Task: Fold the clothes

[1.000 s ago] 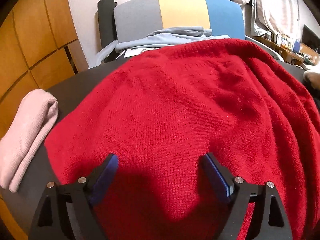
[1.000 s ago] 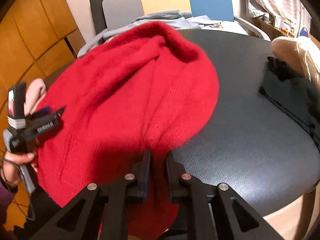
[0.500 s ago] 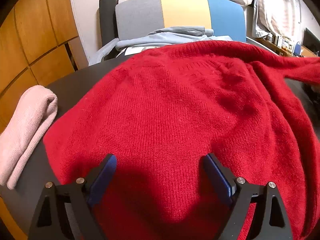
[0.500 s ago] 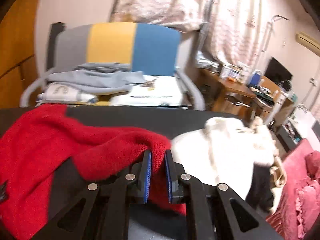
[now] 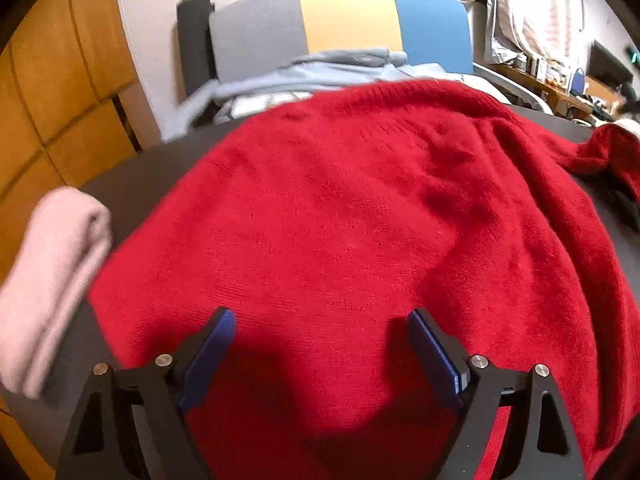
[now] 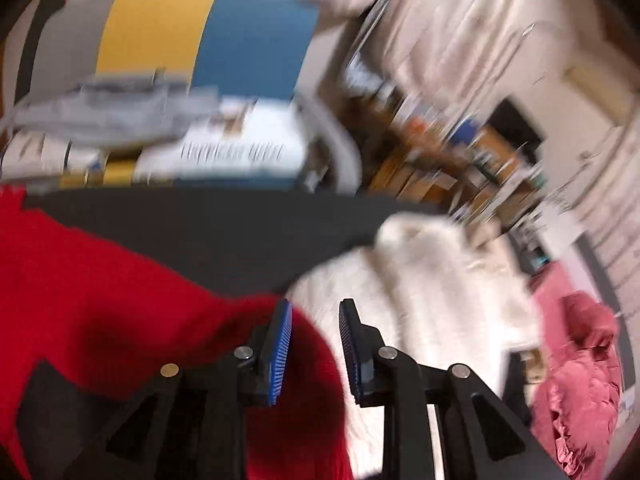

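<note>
A red knitted sweater (image 5: 340, 208) lies spread over the dark round table (image 5: 132, 168). My left gripper (image 5: 320, 320) hovers over its near hem, open wide, with nothing between its blue pads. One red sleeve (image 5: 608, 148) stretches off to the right. In the blurred right wrist view the sweater's sleeve end (image 6: 100, 300) lies under and between the jaws of my right gripper (image 6: 316, 312). Those jaws are opening, and their pads stand apart from the cloth.
A folded pink garment (image 5: 52, 272) lies at the table's left edge. A fluffy white garment (image 6: 420, 280) and a dark one (image 5: 624, 208) sit on the right side. Behind the table stands a grey, yellow and blue chair (image 5: 344, 16) holding grey-blue clothes (image 5: 320, 68).
My right gripper carried the sleeve out from over the sweater's body to the right side of the table, then its jaws parted. The left gripper has stayed in place.
</note>
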{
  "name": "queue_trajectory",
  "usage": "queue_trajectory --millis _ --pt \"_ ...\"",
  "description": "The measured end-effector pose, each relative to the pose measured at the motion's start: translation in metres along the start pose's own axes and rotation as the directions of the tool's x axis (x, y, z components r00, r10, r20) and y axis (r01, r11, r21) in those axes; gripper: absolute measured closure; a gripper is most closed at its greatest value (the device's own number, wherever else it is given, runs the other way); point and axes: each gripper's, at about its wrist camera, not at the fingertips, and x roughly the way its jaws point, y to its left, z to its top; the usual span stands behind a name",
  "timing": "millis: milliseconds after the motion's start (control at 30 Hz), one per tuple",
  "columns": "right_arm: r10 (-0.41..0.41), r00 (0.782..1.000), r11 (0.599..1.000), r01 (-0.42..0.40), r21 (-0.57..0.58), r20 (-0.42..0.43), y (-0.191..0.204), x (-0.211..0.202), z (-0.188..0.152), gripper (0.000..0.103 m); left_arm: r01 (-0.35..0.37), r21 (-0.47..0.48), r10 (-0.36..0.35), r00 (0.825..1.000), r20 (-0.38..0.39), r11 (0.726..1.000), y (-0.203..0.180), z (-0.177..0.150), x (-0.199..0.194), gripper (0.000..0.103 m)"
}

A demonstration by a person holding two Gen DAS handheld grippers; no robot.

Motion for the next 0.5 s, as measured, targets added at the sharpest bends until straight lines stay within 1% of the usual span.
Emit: queue_trajectory --millis 33,67,100,133,167,200,233,267,300,333,367,400,433,467,500 --pt "0.050 0.998 0.999 -0.051 0.016 0.049 0.008 -0.025 0.000 0.074 -0.024 -0.007 0.024 0.999 0.024 1.000 0.007 0.000 -0.006 0.014" --pt "0.135 0.987 0.990 -0.138 0.020 0.083 0.018 -0.047 -0.001 0.073 -0.046 -0.036 0.048 0.998 0.042 0.998 0.019 0.000 -0.010 0.014" --pt "0.219 0.969 0.975 -0.223 0.020 0.116 0.028 -0.070 -0.002 0.071 -0.068 -0.073 0.072 0.996 0.054 0.995 0.031 0.000 -0.014 0.014" --pt "0.325 0.936 0.944 -0.329 0.008 0.132 0.045 -0.092 -0.007 0.071 -0.089 -0.109 0.096 0.993 0.065 0.990 0.044 -0.001 -0.017 0.014" --pt "0.445 0.888 0.895 -0.446 -0.019 0.118 0.070 -0.112 -0.015 0.070 -0.109 -0.157 0.120 0.991 0.060 0.981 0.058 -0.003 -0.018 0.014" --pt "0.550 0.831 0.835 -0.548 -0.047 0.089 0.096 -0.127 -0.025 0.070 -0.131 -0.211 0.143 0.989 0.046 0.969 0.074 -0.006 -0.018 0.014" --pt "0.638 0.768 0.770 -0.635 -0.072 0.055 0.119 -0.141 -0.035 0.070 -0.152 -0.264 0.166 0.986 0.031 0.952 0.089 -0.009 -0.018 0.014" --pt "0.708 0.706 0.703 -0.704 -0.102 0.009 0.146 -0.152 -0.048 0.070 -0.173 -0.316 0.187 0.982 0.014 0.933 0.105 -0.012 -0.018 0.014" --pt "0.768 0.639 0.629 -0.765 -0.135 -0.046 0.178 -0.164 -0.063 0.070 -0.193 -0.362 0.205 0.979 -0.004 0.912 0.119 -0.017 -0.017 0.014" --pt "0.796 0.599 0.581 -0.797 -0.164 -0.092 0.205 -0.173 -0.077 0.070 -0.214 -0.409 0.224 0.974 -0.023 0.887 0.135 -0.025 -0.016 0.014" --pt "0.797 0.591 0.565 -0.802 -0.192 -0.125 0.225 -0.179 -0.089 0.070 -0.225 -0.439 0.232 0.972 -0.038 0.870 0.147 -0.031 -0.014 0.014" --pt "0.792 0.589 0.555 -0.804 -0.213 -0.162 0.243 -0.181 -0.101 0.070 -0.227 -0.447 0.225 0.973 -0.058 0.865 0.155 -0.035 -0.010 0.014" --pt "0.780 0.592 0.551 -0.803 -0.225 -0.202 0.258 -0.179 -0.112 0.070 -0.228 -0.449 0.214 0.973 -0.083 0.864 0.162 -0.038 -0.006 0.014" --pt "0.767 0.595 0.548 -0.802 -0.237 -0.241 0.272 -0.178 -0.123 0.070 -0.227 -0.439 0.203 0.974 -0.101 0.869 0.165 -0.040 -0.001 0.014" --pt "0.739 0.618 0.566 -0.786 -0.250 -0.268 0.279 -0.173 -0.132 0.070 -0.223 -0.424 0.191 0.975 -0.116 0.878 0.166 -0.042 0.004 0.014"
